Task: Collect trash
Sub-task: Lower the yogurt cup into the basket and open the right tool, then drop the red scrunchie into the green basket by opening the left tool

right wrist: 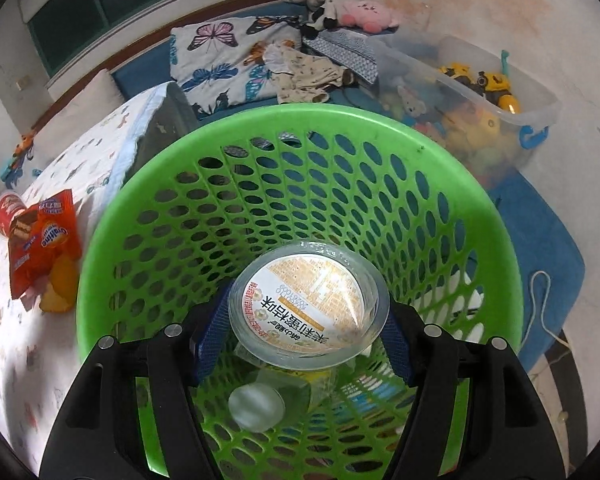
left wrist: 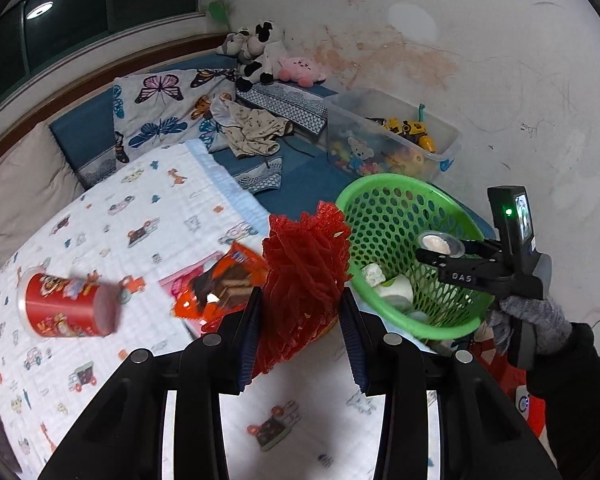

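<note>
Left gripper [left wrist: 302, 304]: fingers pinching a crumpled red plastic mesh net [left wrist: 306, 276], held above the patterned white blanket [left wrist: 112, 216] & just beside the rim of the green perforated plastic basket [left wrist: 384, 184]. Right gripper [right wrist: 304, 312]: fingers clamped on a clear round plastic cup w/ printed foil lid [right wrist: 308, 300], held over the basket opening [right wrist: 300, 120]; the left wrist view shows the same cup [left wrist: 438, 243] at the right gripper's tips [left wrist: 434, 254] over the basket's far side. Basket contents: whitish crumpled items, incl. a pale rounded piece [right wrist: 256, 406]. On the blanket, left of the basket: orange snack wrapper [left wrist: 216, 284] & red cylindrical paper cup lying on its side [left wrist: 70, 306], well apart from both grippers. Background: clear lidless toy bin [left wrist: 396, 136] near the wall.
</note>
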